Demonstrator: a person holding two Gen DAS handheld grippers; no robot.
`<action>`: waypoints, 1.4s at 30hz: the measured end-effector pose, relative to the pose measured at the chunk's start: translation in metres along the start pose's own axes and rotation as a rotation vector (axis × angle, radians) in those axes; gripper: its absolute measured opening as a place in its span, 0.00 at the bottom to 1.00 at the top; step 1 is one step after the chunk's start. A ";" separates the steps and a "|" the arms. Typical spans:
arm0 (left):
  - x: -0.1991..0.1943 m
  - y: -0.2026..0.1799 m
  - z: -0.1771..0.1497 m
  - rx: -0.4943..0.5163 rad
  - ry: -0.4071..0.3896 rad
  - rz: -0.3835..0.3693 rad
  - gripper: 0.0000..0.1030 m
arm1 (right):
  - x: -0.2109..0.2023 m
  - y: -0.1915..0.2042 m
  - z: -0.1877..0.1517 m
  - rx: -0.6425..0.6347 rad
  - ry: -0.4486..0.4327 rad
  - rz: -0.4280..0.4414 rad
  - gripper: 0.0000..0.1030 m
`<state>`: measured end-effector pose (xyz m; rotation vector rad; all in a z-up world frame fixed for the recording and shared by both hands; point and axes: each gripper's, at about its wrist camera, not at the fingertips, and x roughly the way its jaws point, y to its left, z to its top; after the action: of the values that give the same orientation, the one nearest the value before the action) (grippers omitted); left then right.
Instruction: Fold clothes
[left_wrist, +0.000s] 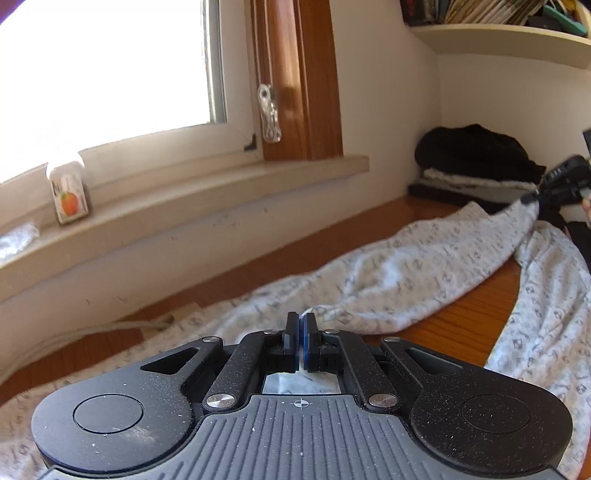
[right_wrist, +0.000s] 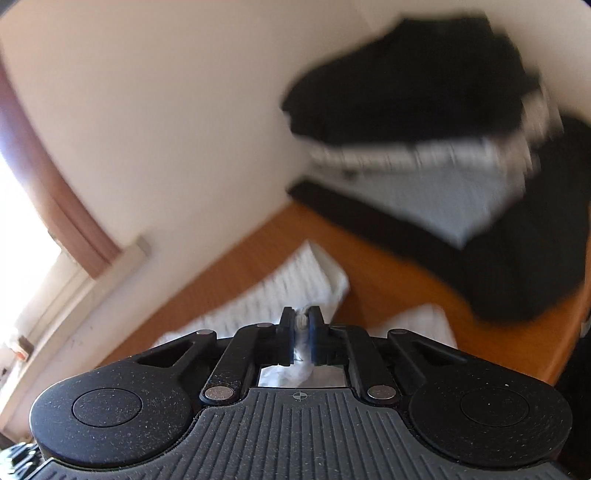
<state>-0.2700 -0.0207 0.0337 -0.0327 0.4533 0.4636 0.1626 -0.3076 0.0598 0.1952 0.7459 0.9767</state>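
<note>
A white garment with a small grey print (left_wrist: 417, 273) lies spread and rumpled across the wooden table (left_wrist: 461, 325). My left gripper (left_wrist: 300, 321) is shut on a fold of its edge, low over the table. At the far right of the left wrist view my right gripper (left_wrist: 532, 199) lifts another part of the same cloth, pulling it up into a ridge. In the blurred right wrist view the right gripper (right_wrist: 303, 317) is shut on a bunch of the white garment (right_wrist: 295, 280), which trails down onto the table.
A stack of folded dark and grey clothes (left_wrist: 476, 166) sits in the wall corner, also the clothes stack (right_wrist: 424, 122). A window sill (left_wrist: 207, 195) with a small carton (left_wrist: 70, 195) runs along the left. A white cable (left_wrist: 81, 332) lies by the wall. A shelf (left_wrist: 509, 40) hangs above.
</note>
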 end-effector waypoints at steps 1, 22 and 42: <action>-0.004 0.003 0.004 -0.013 -0.014 -0.008 0.02 | 0.000 0.005 0.010 -0.023 -0.020 0.010 0.08; -0.045 0.035 0.096 -0.061 -0.178 -0.034 0.01 | 0.053 0.142 0.194 -0.227 -0.343 0.045 0.08; -0.061 0.043 0.106 -0.099 -0.202 -0.013 0.02 | 0.064 0.128 0.178 -0.339 -0.309 0.095 0.08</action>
<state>-0.2930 0.0059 0.1586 -0.0834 0.2312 0.4708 0.2134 -0.1534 0.2202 0.0818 0.2838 1.1166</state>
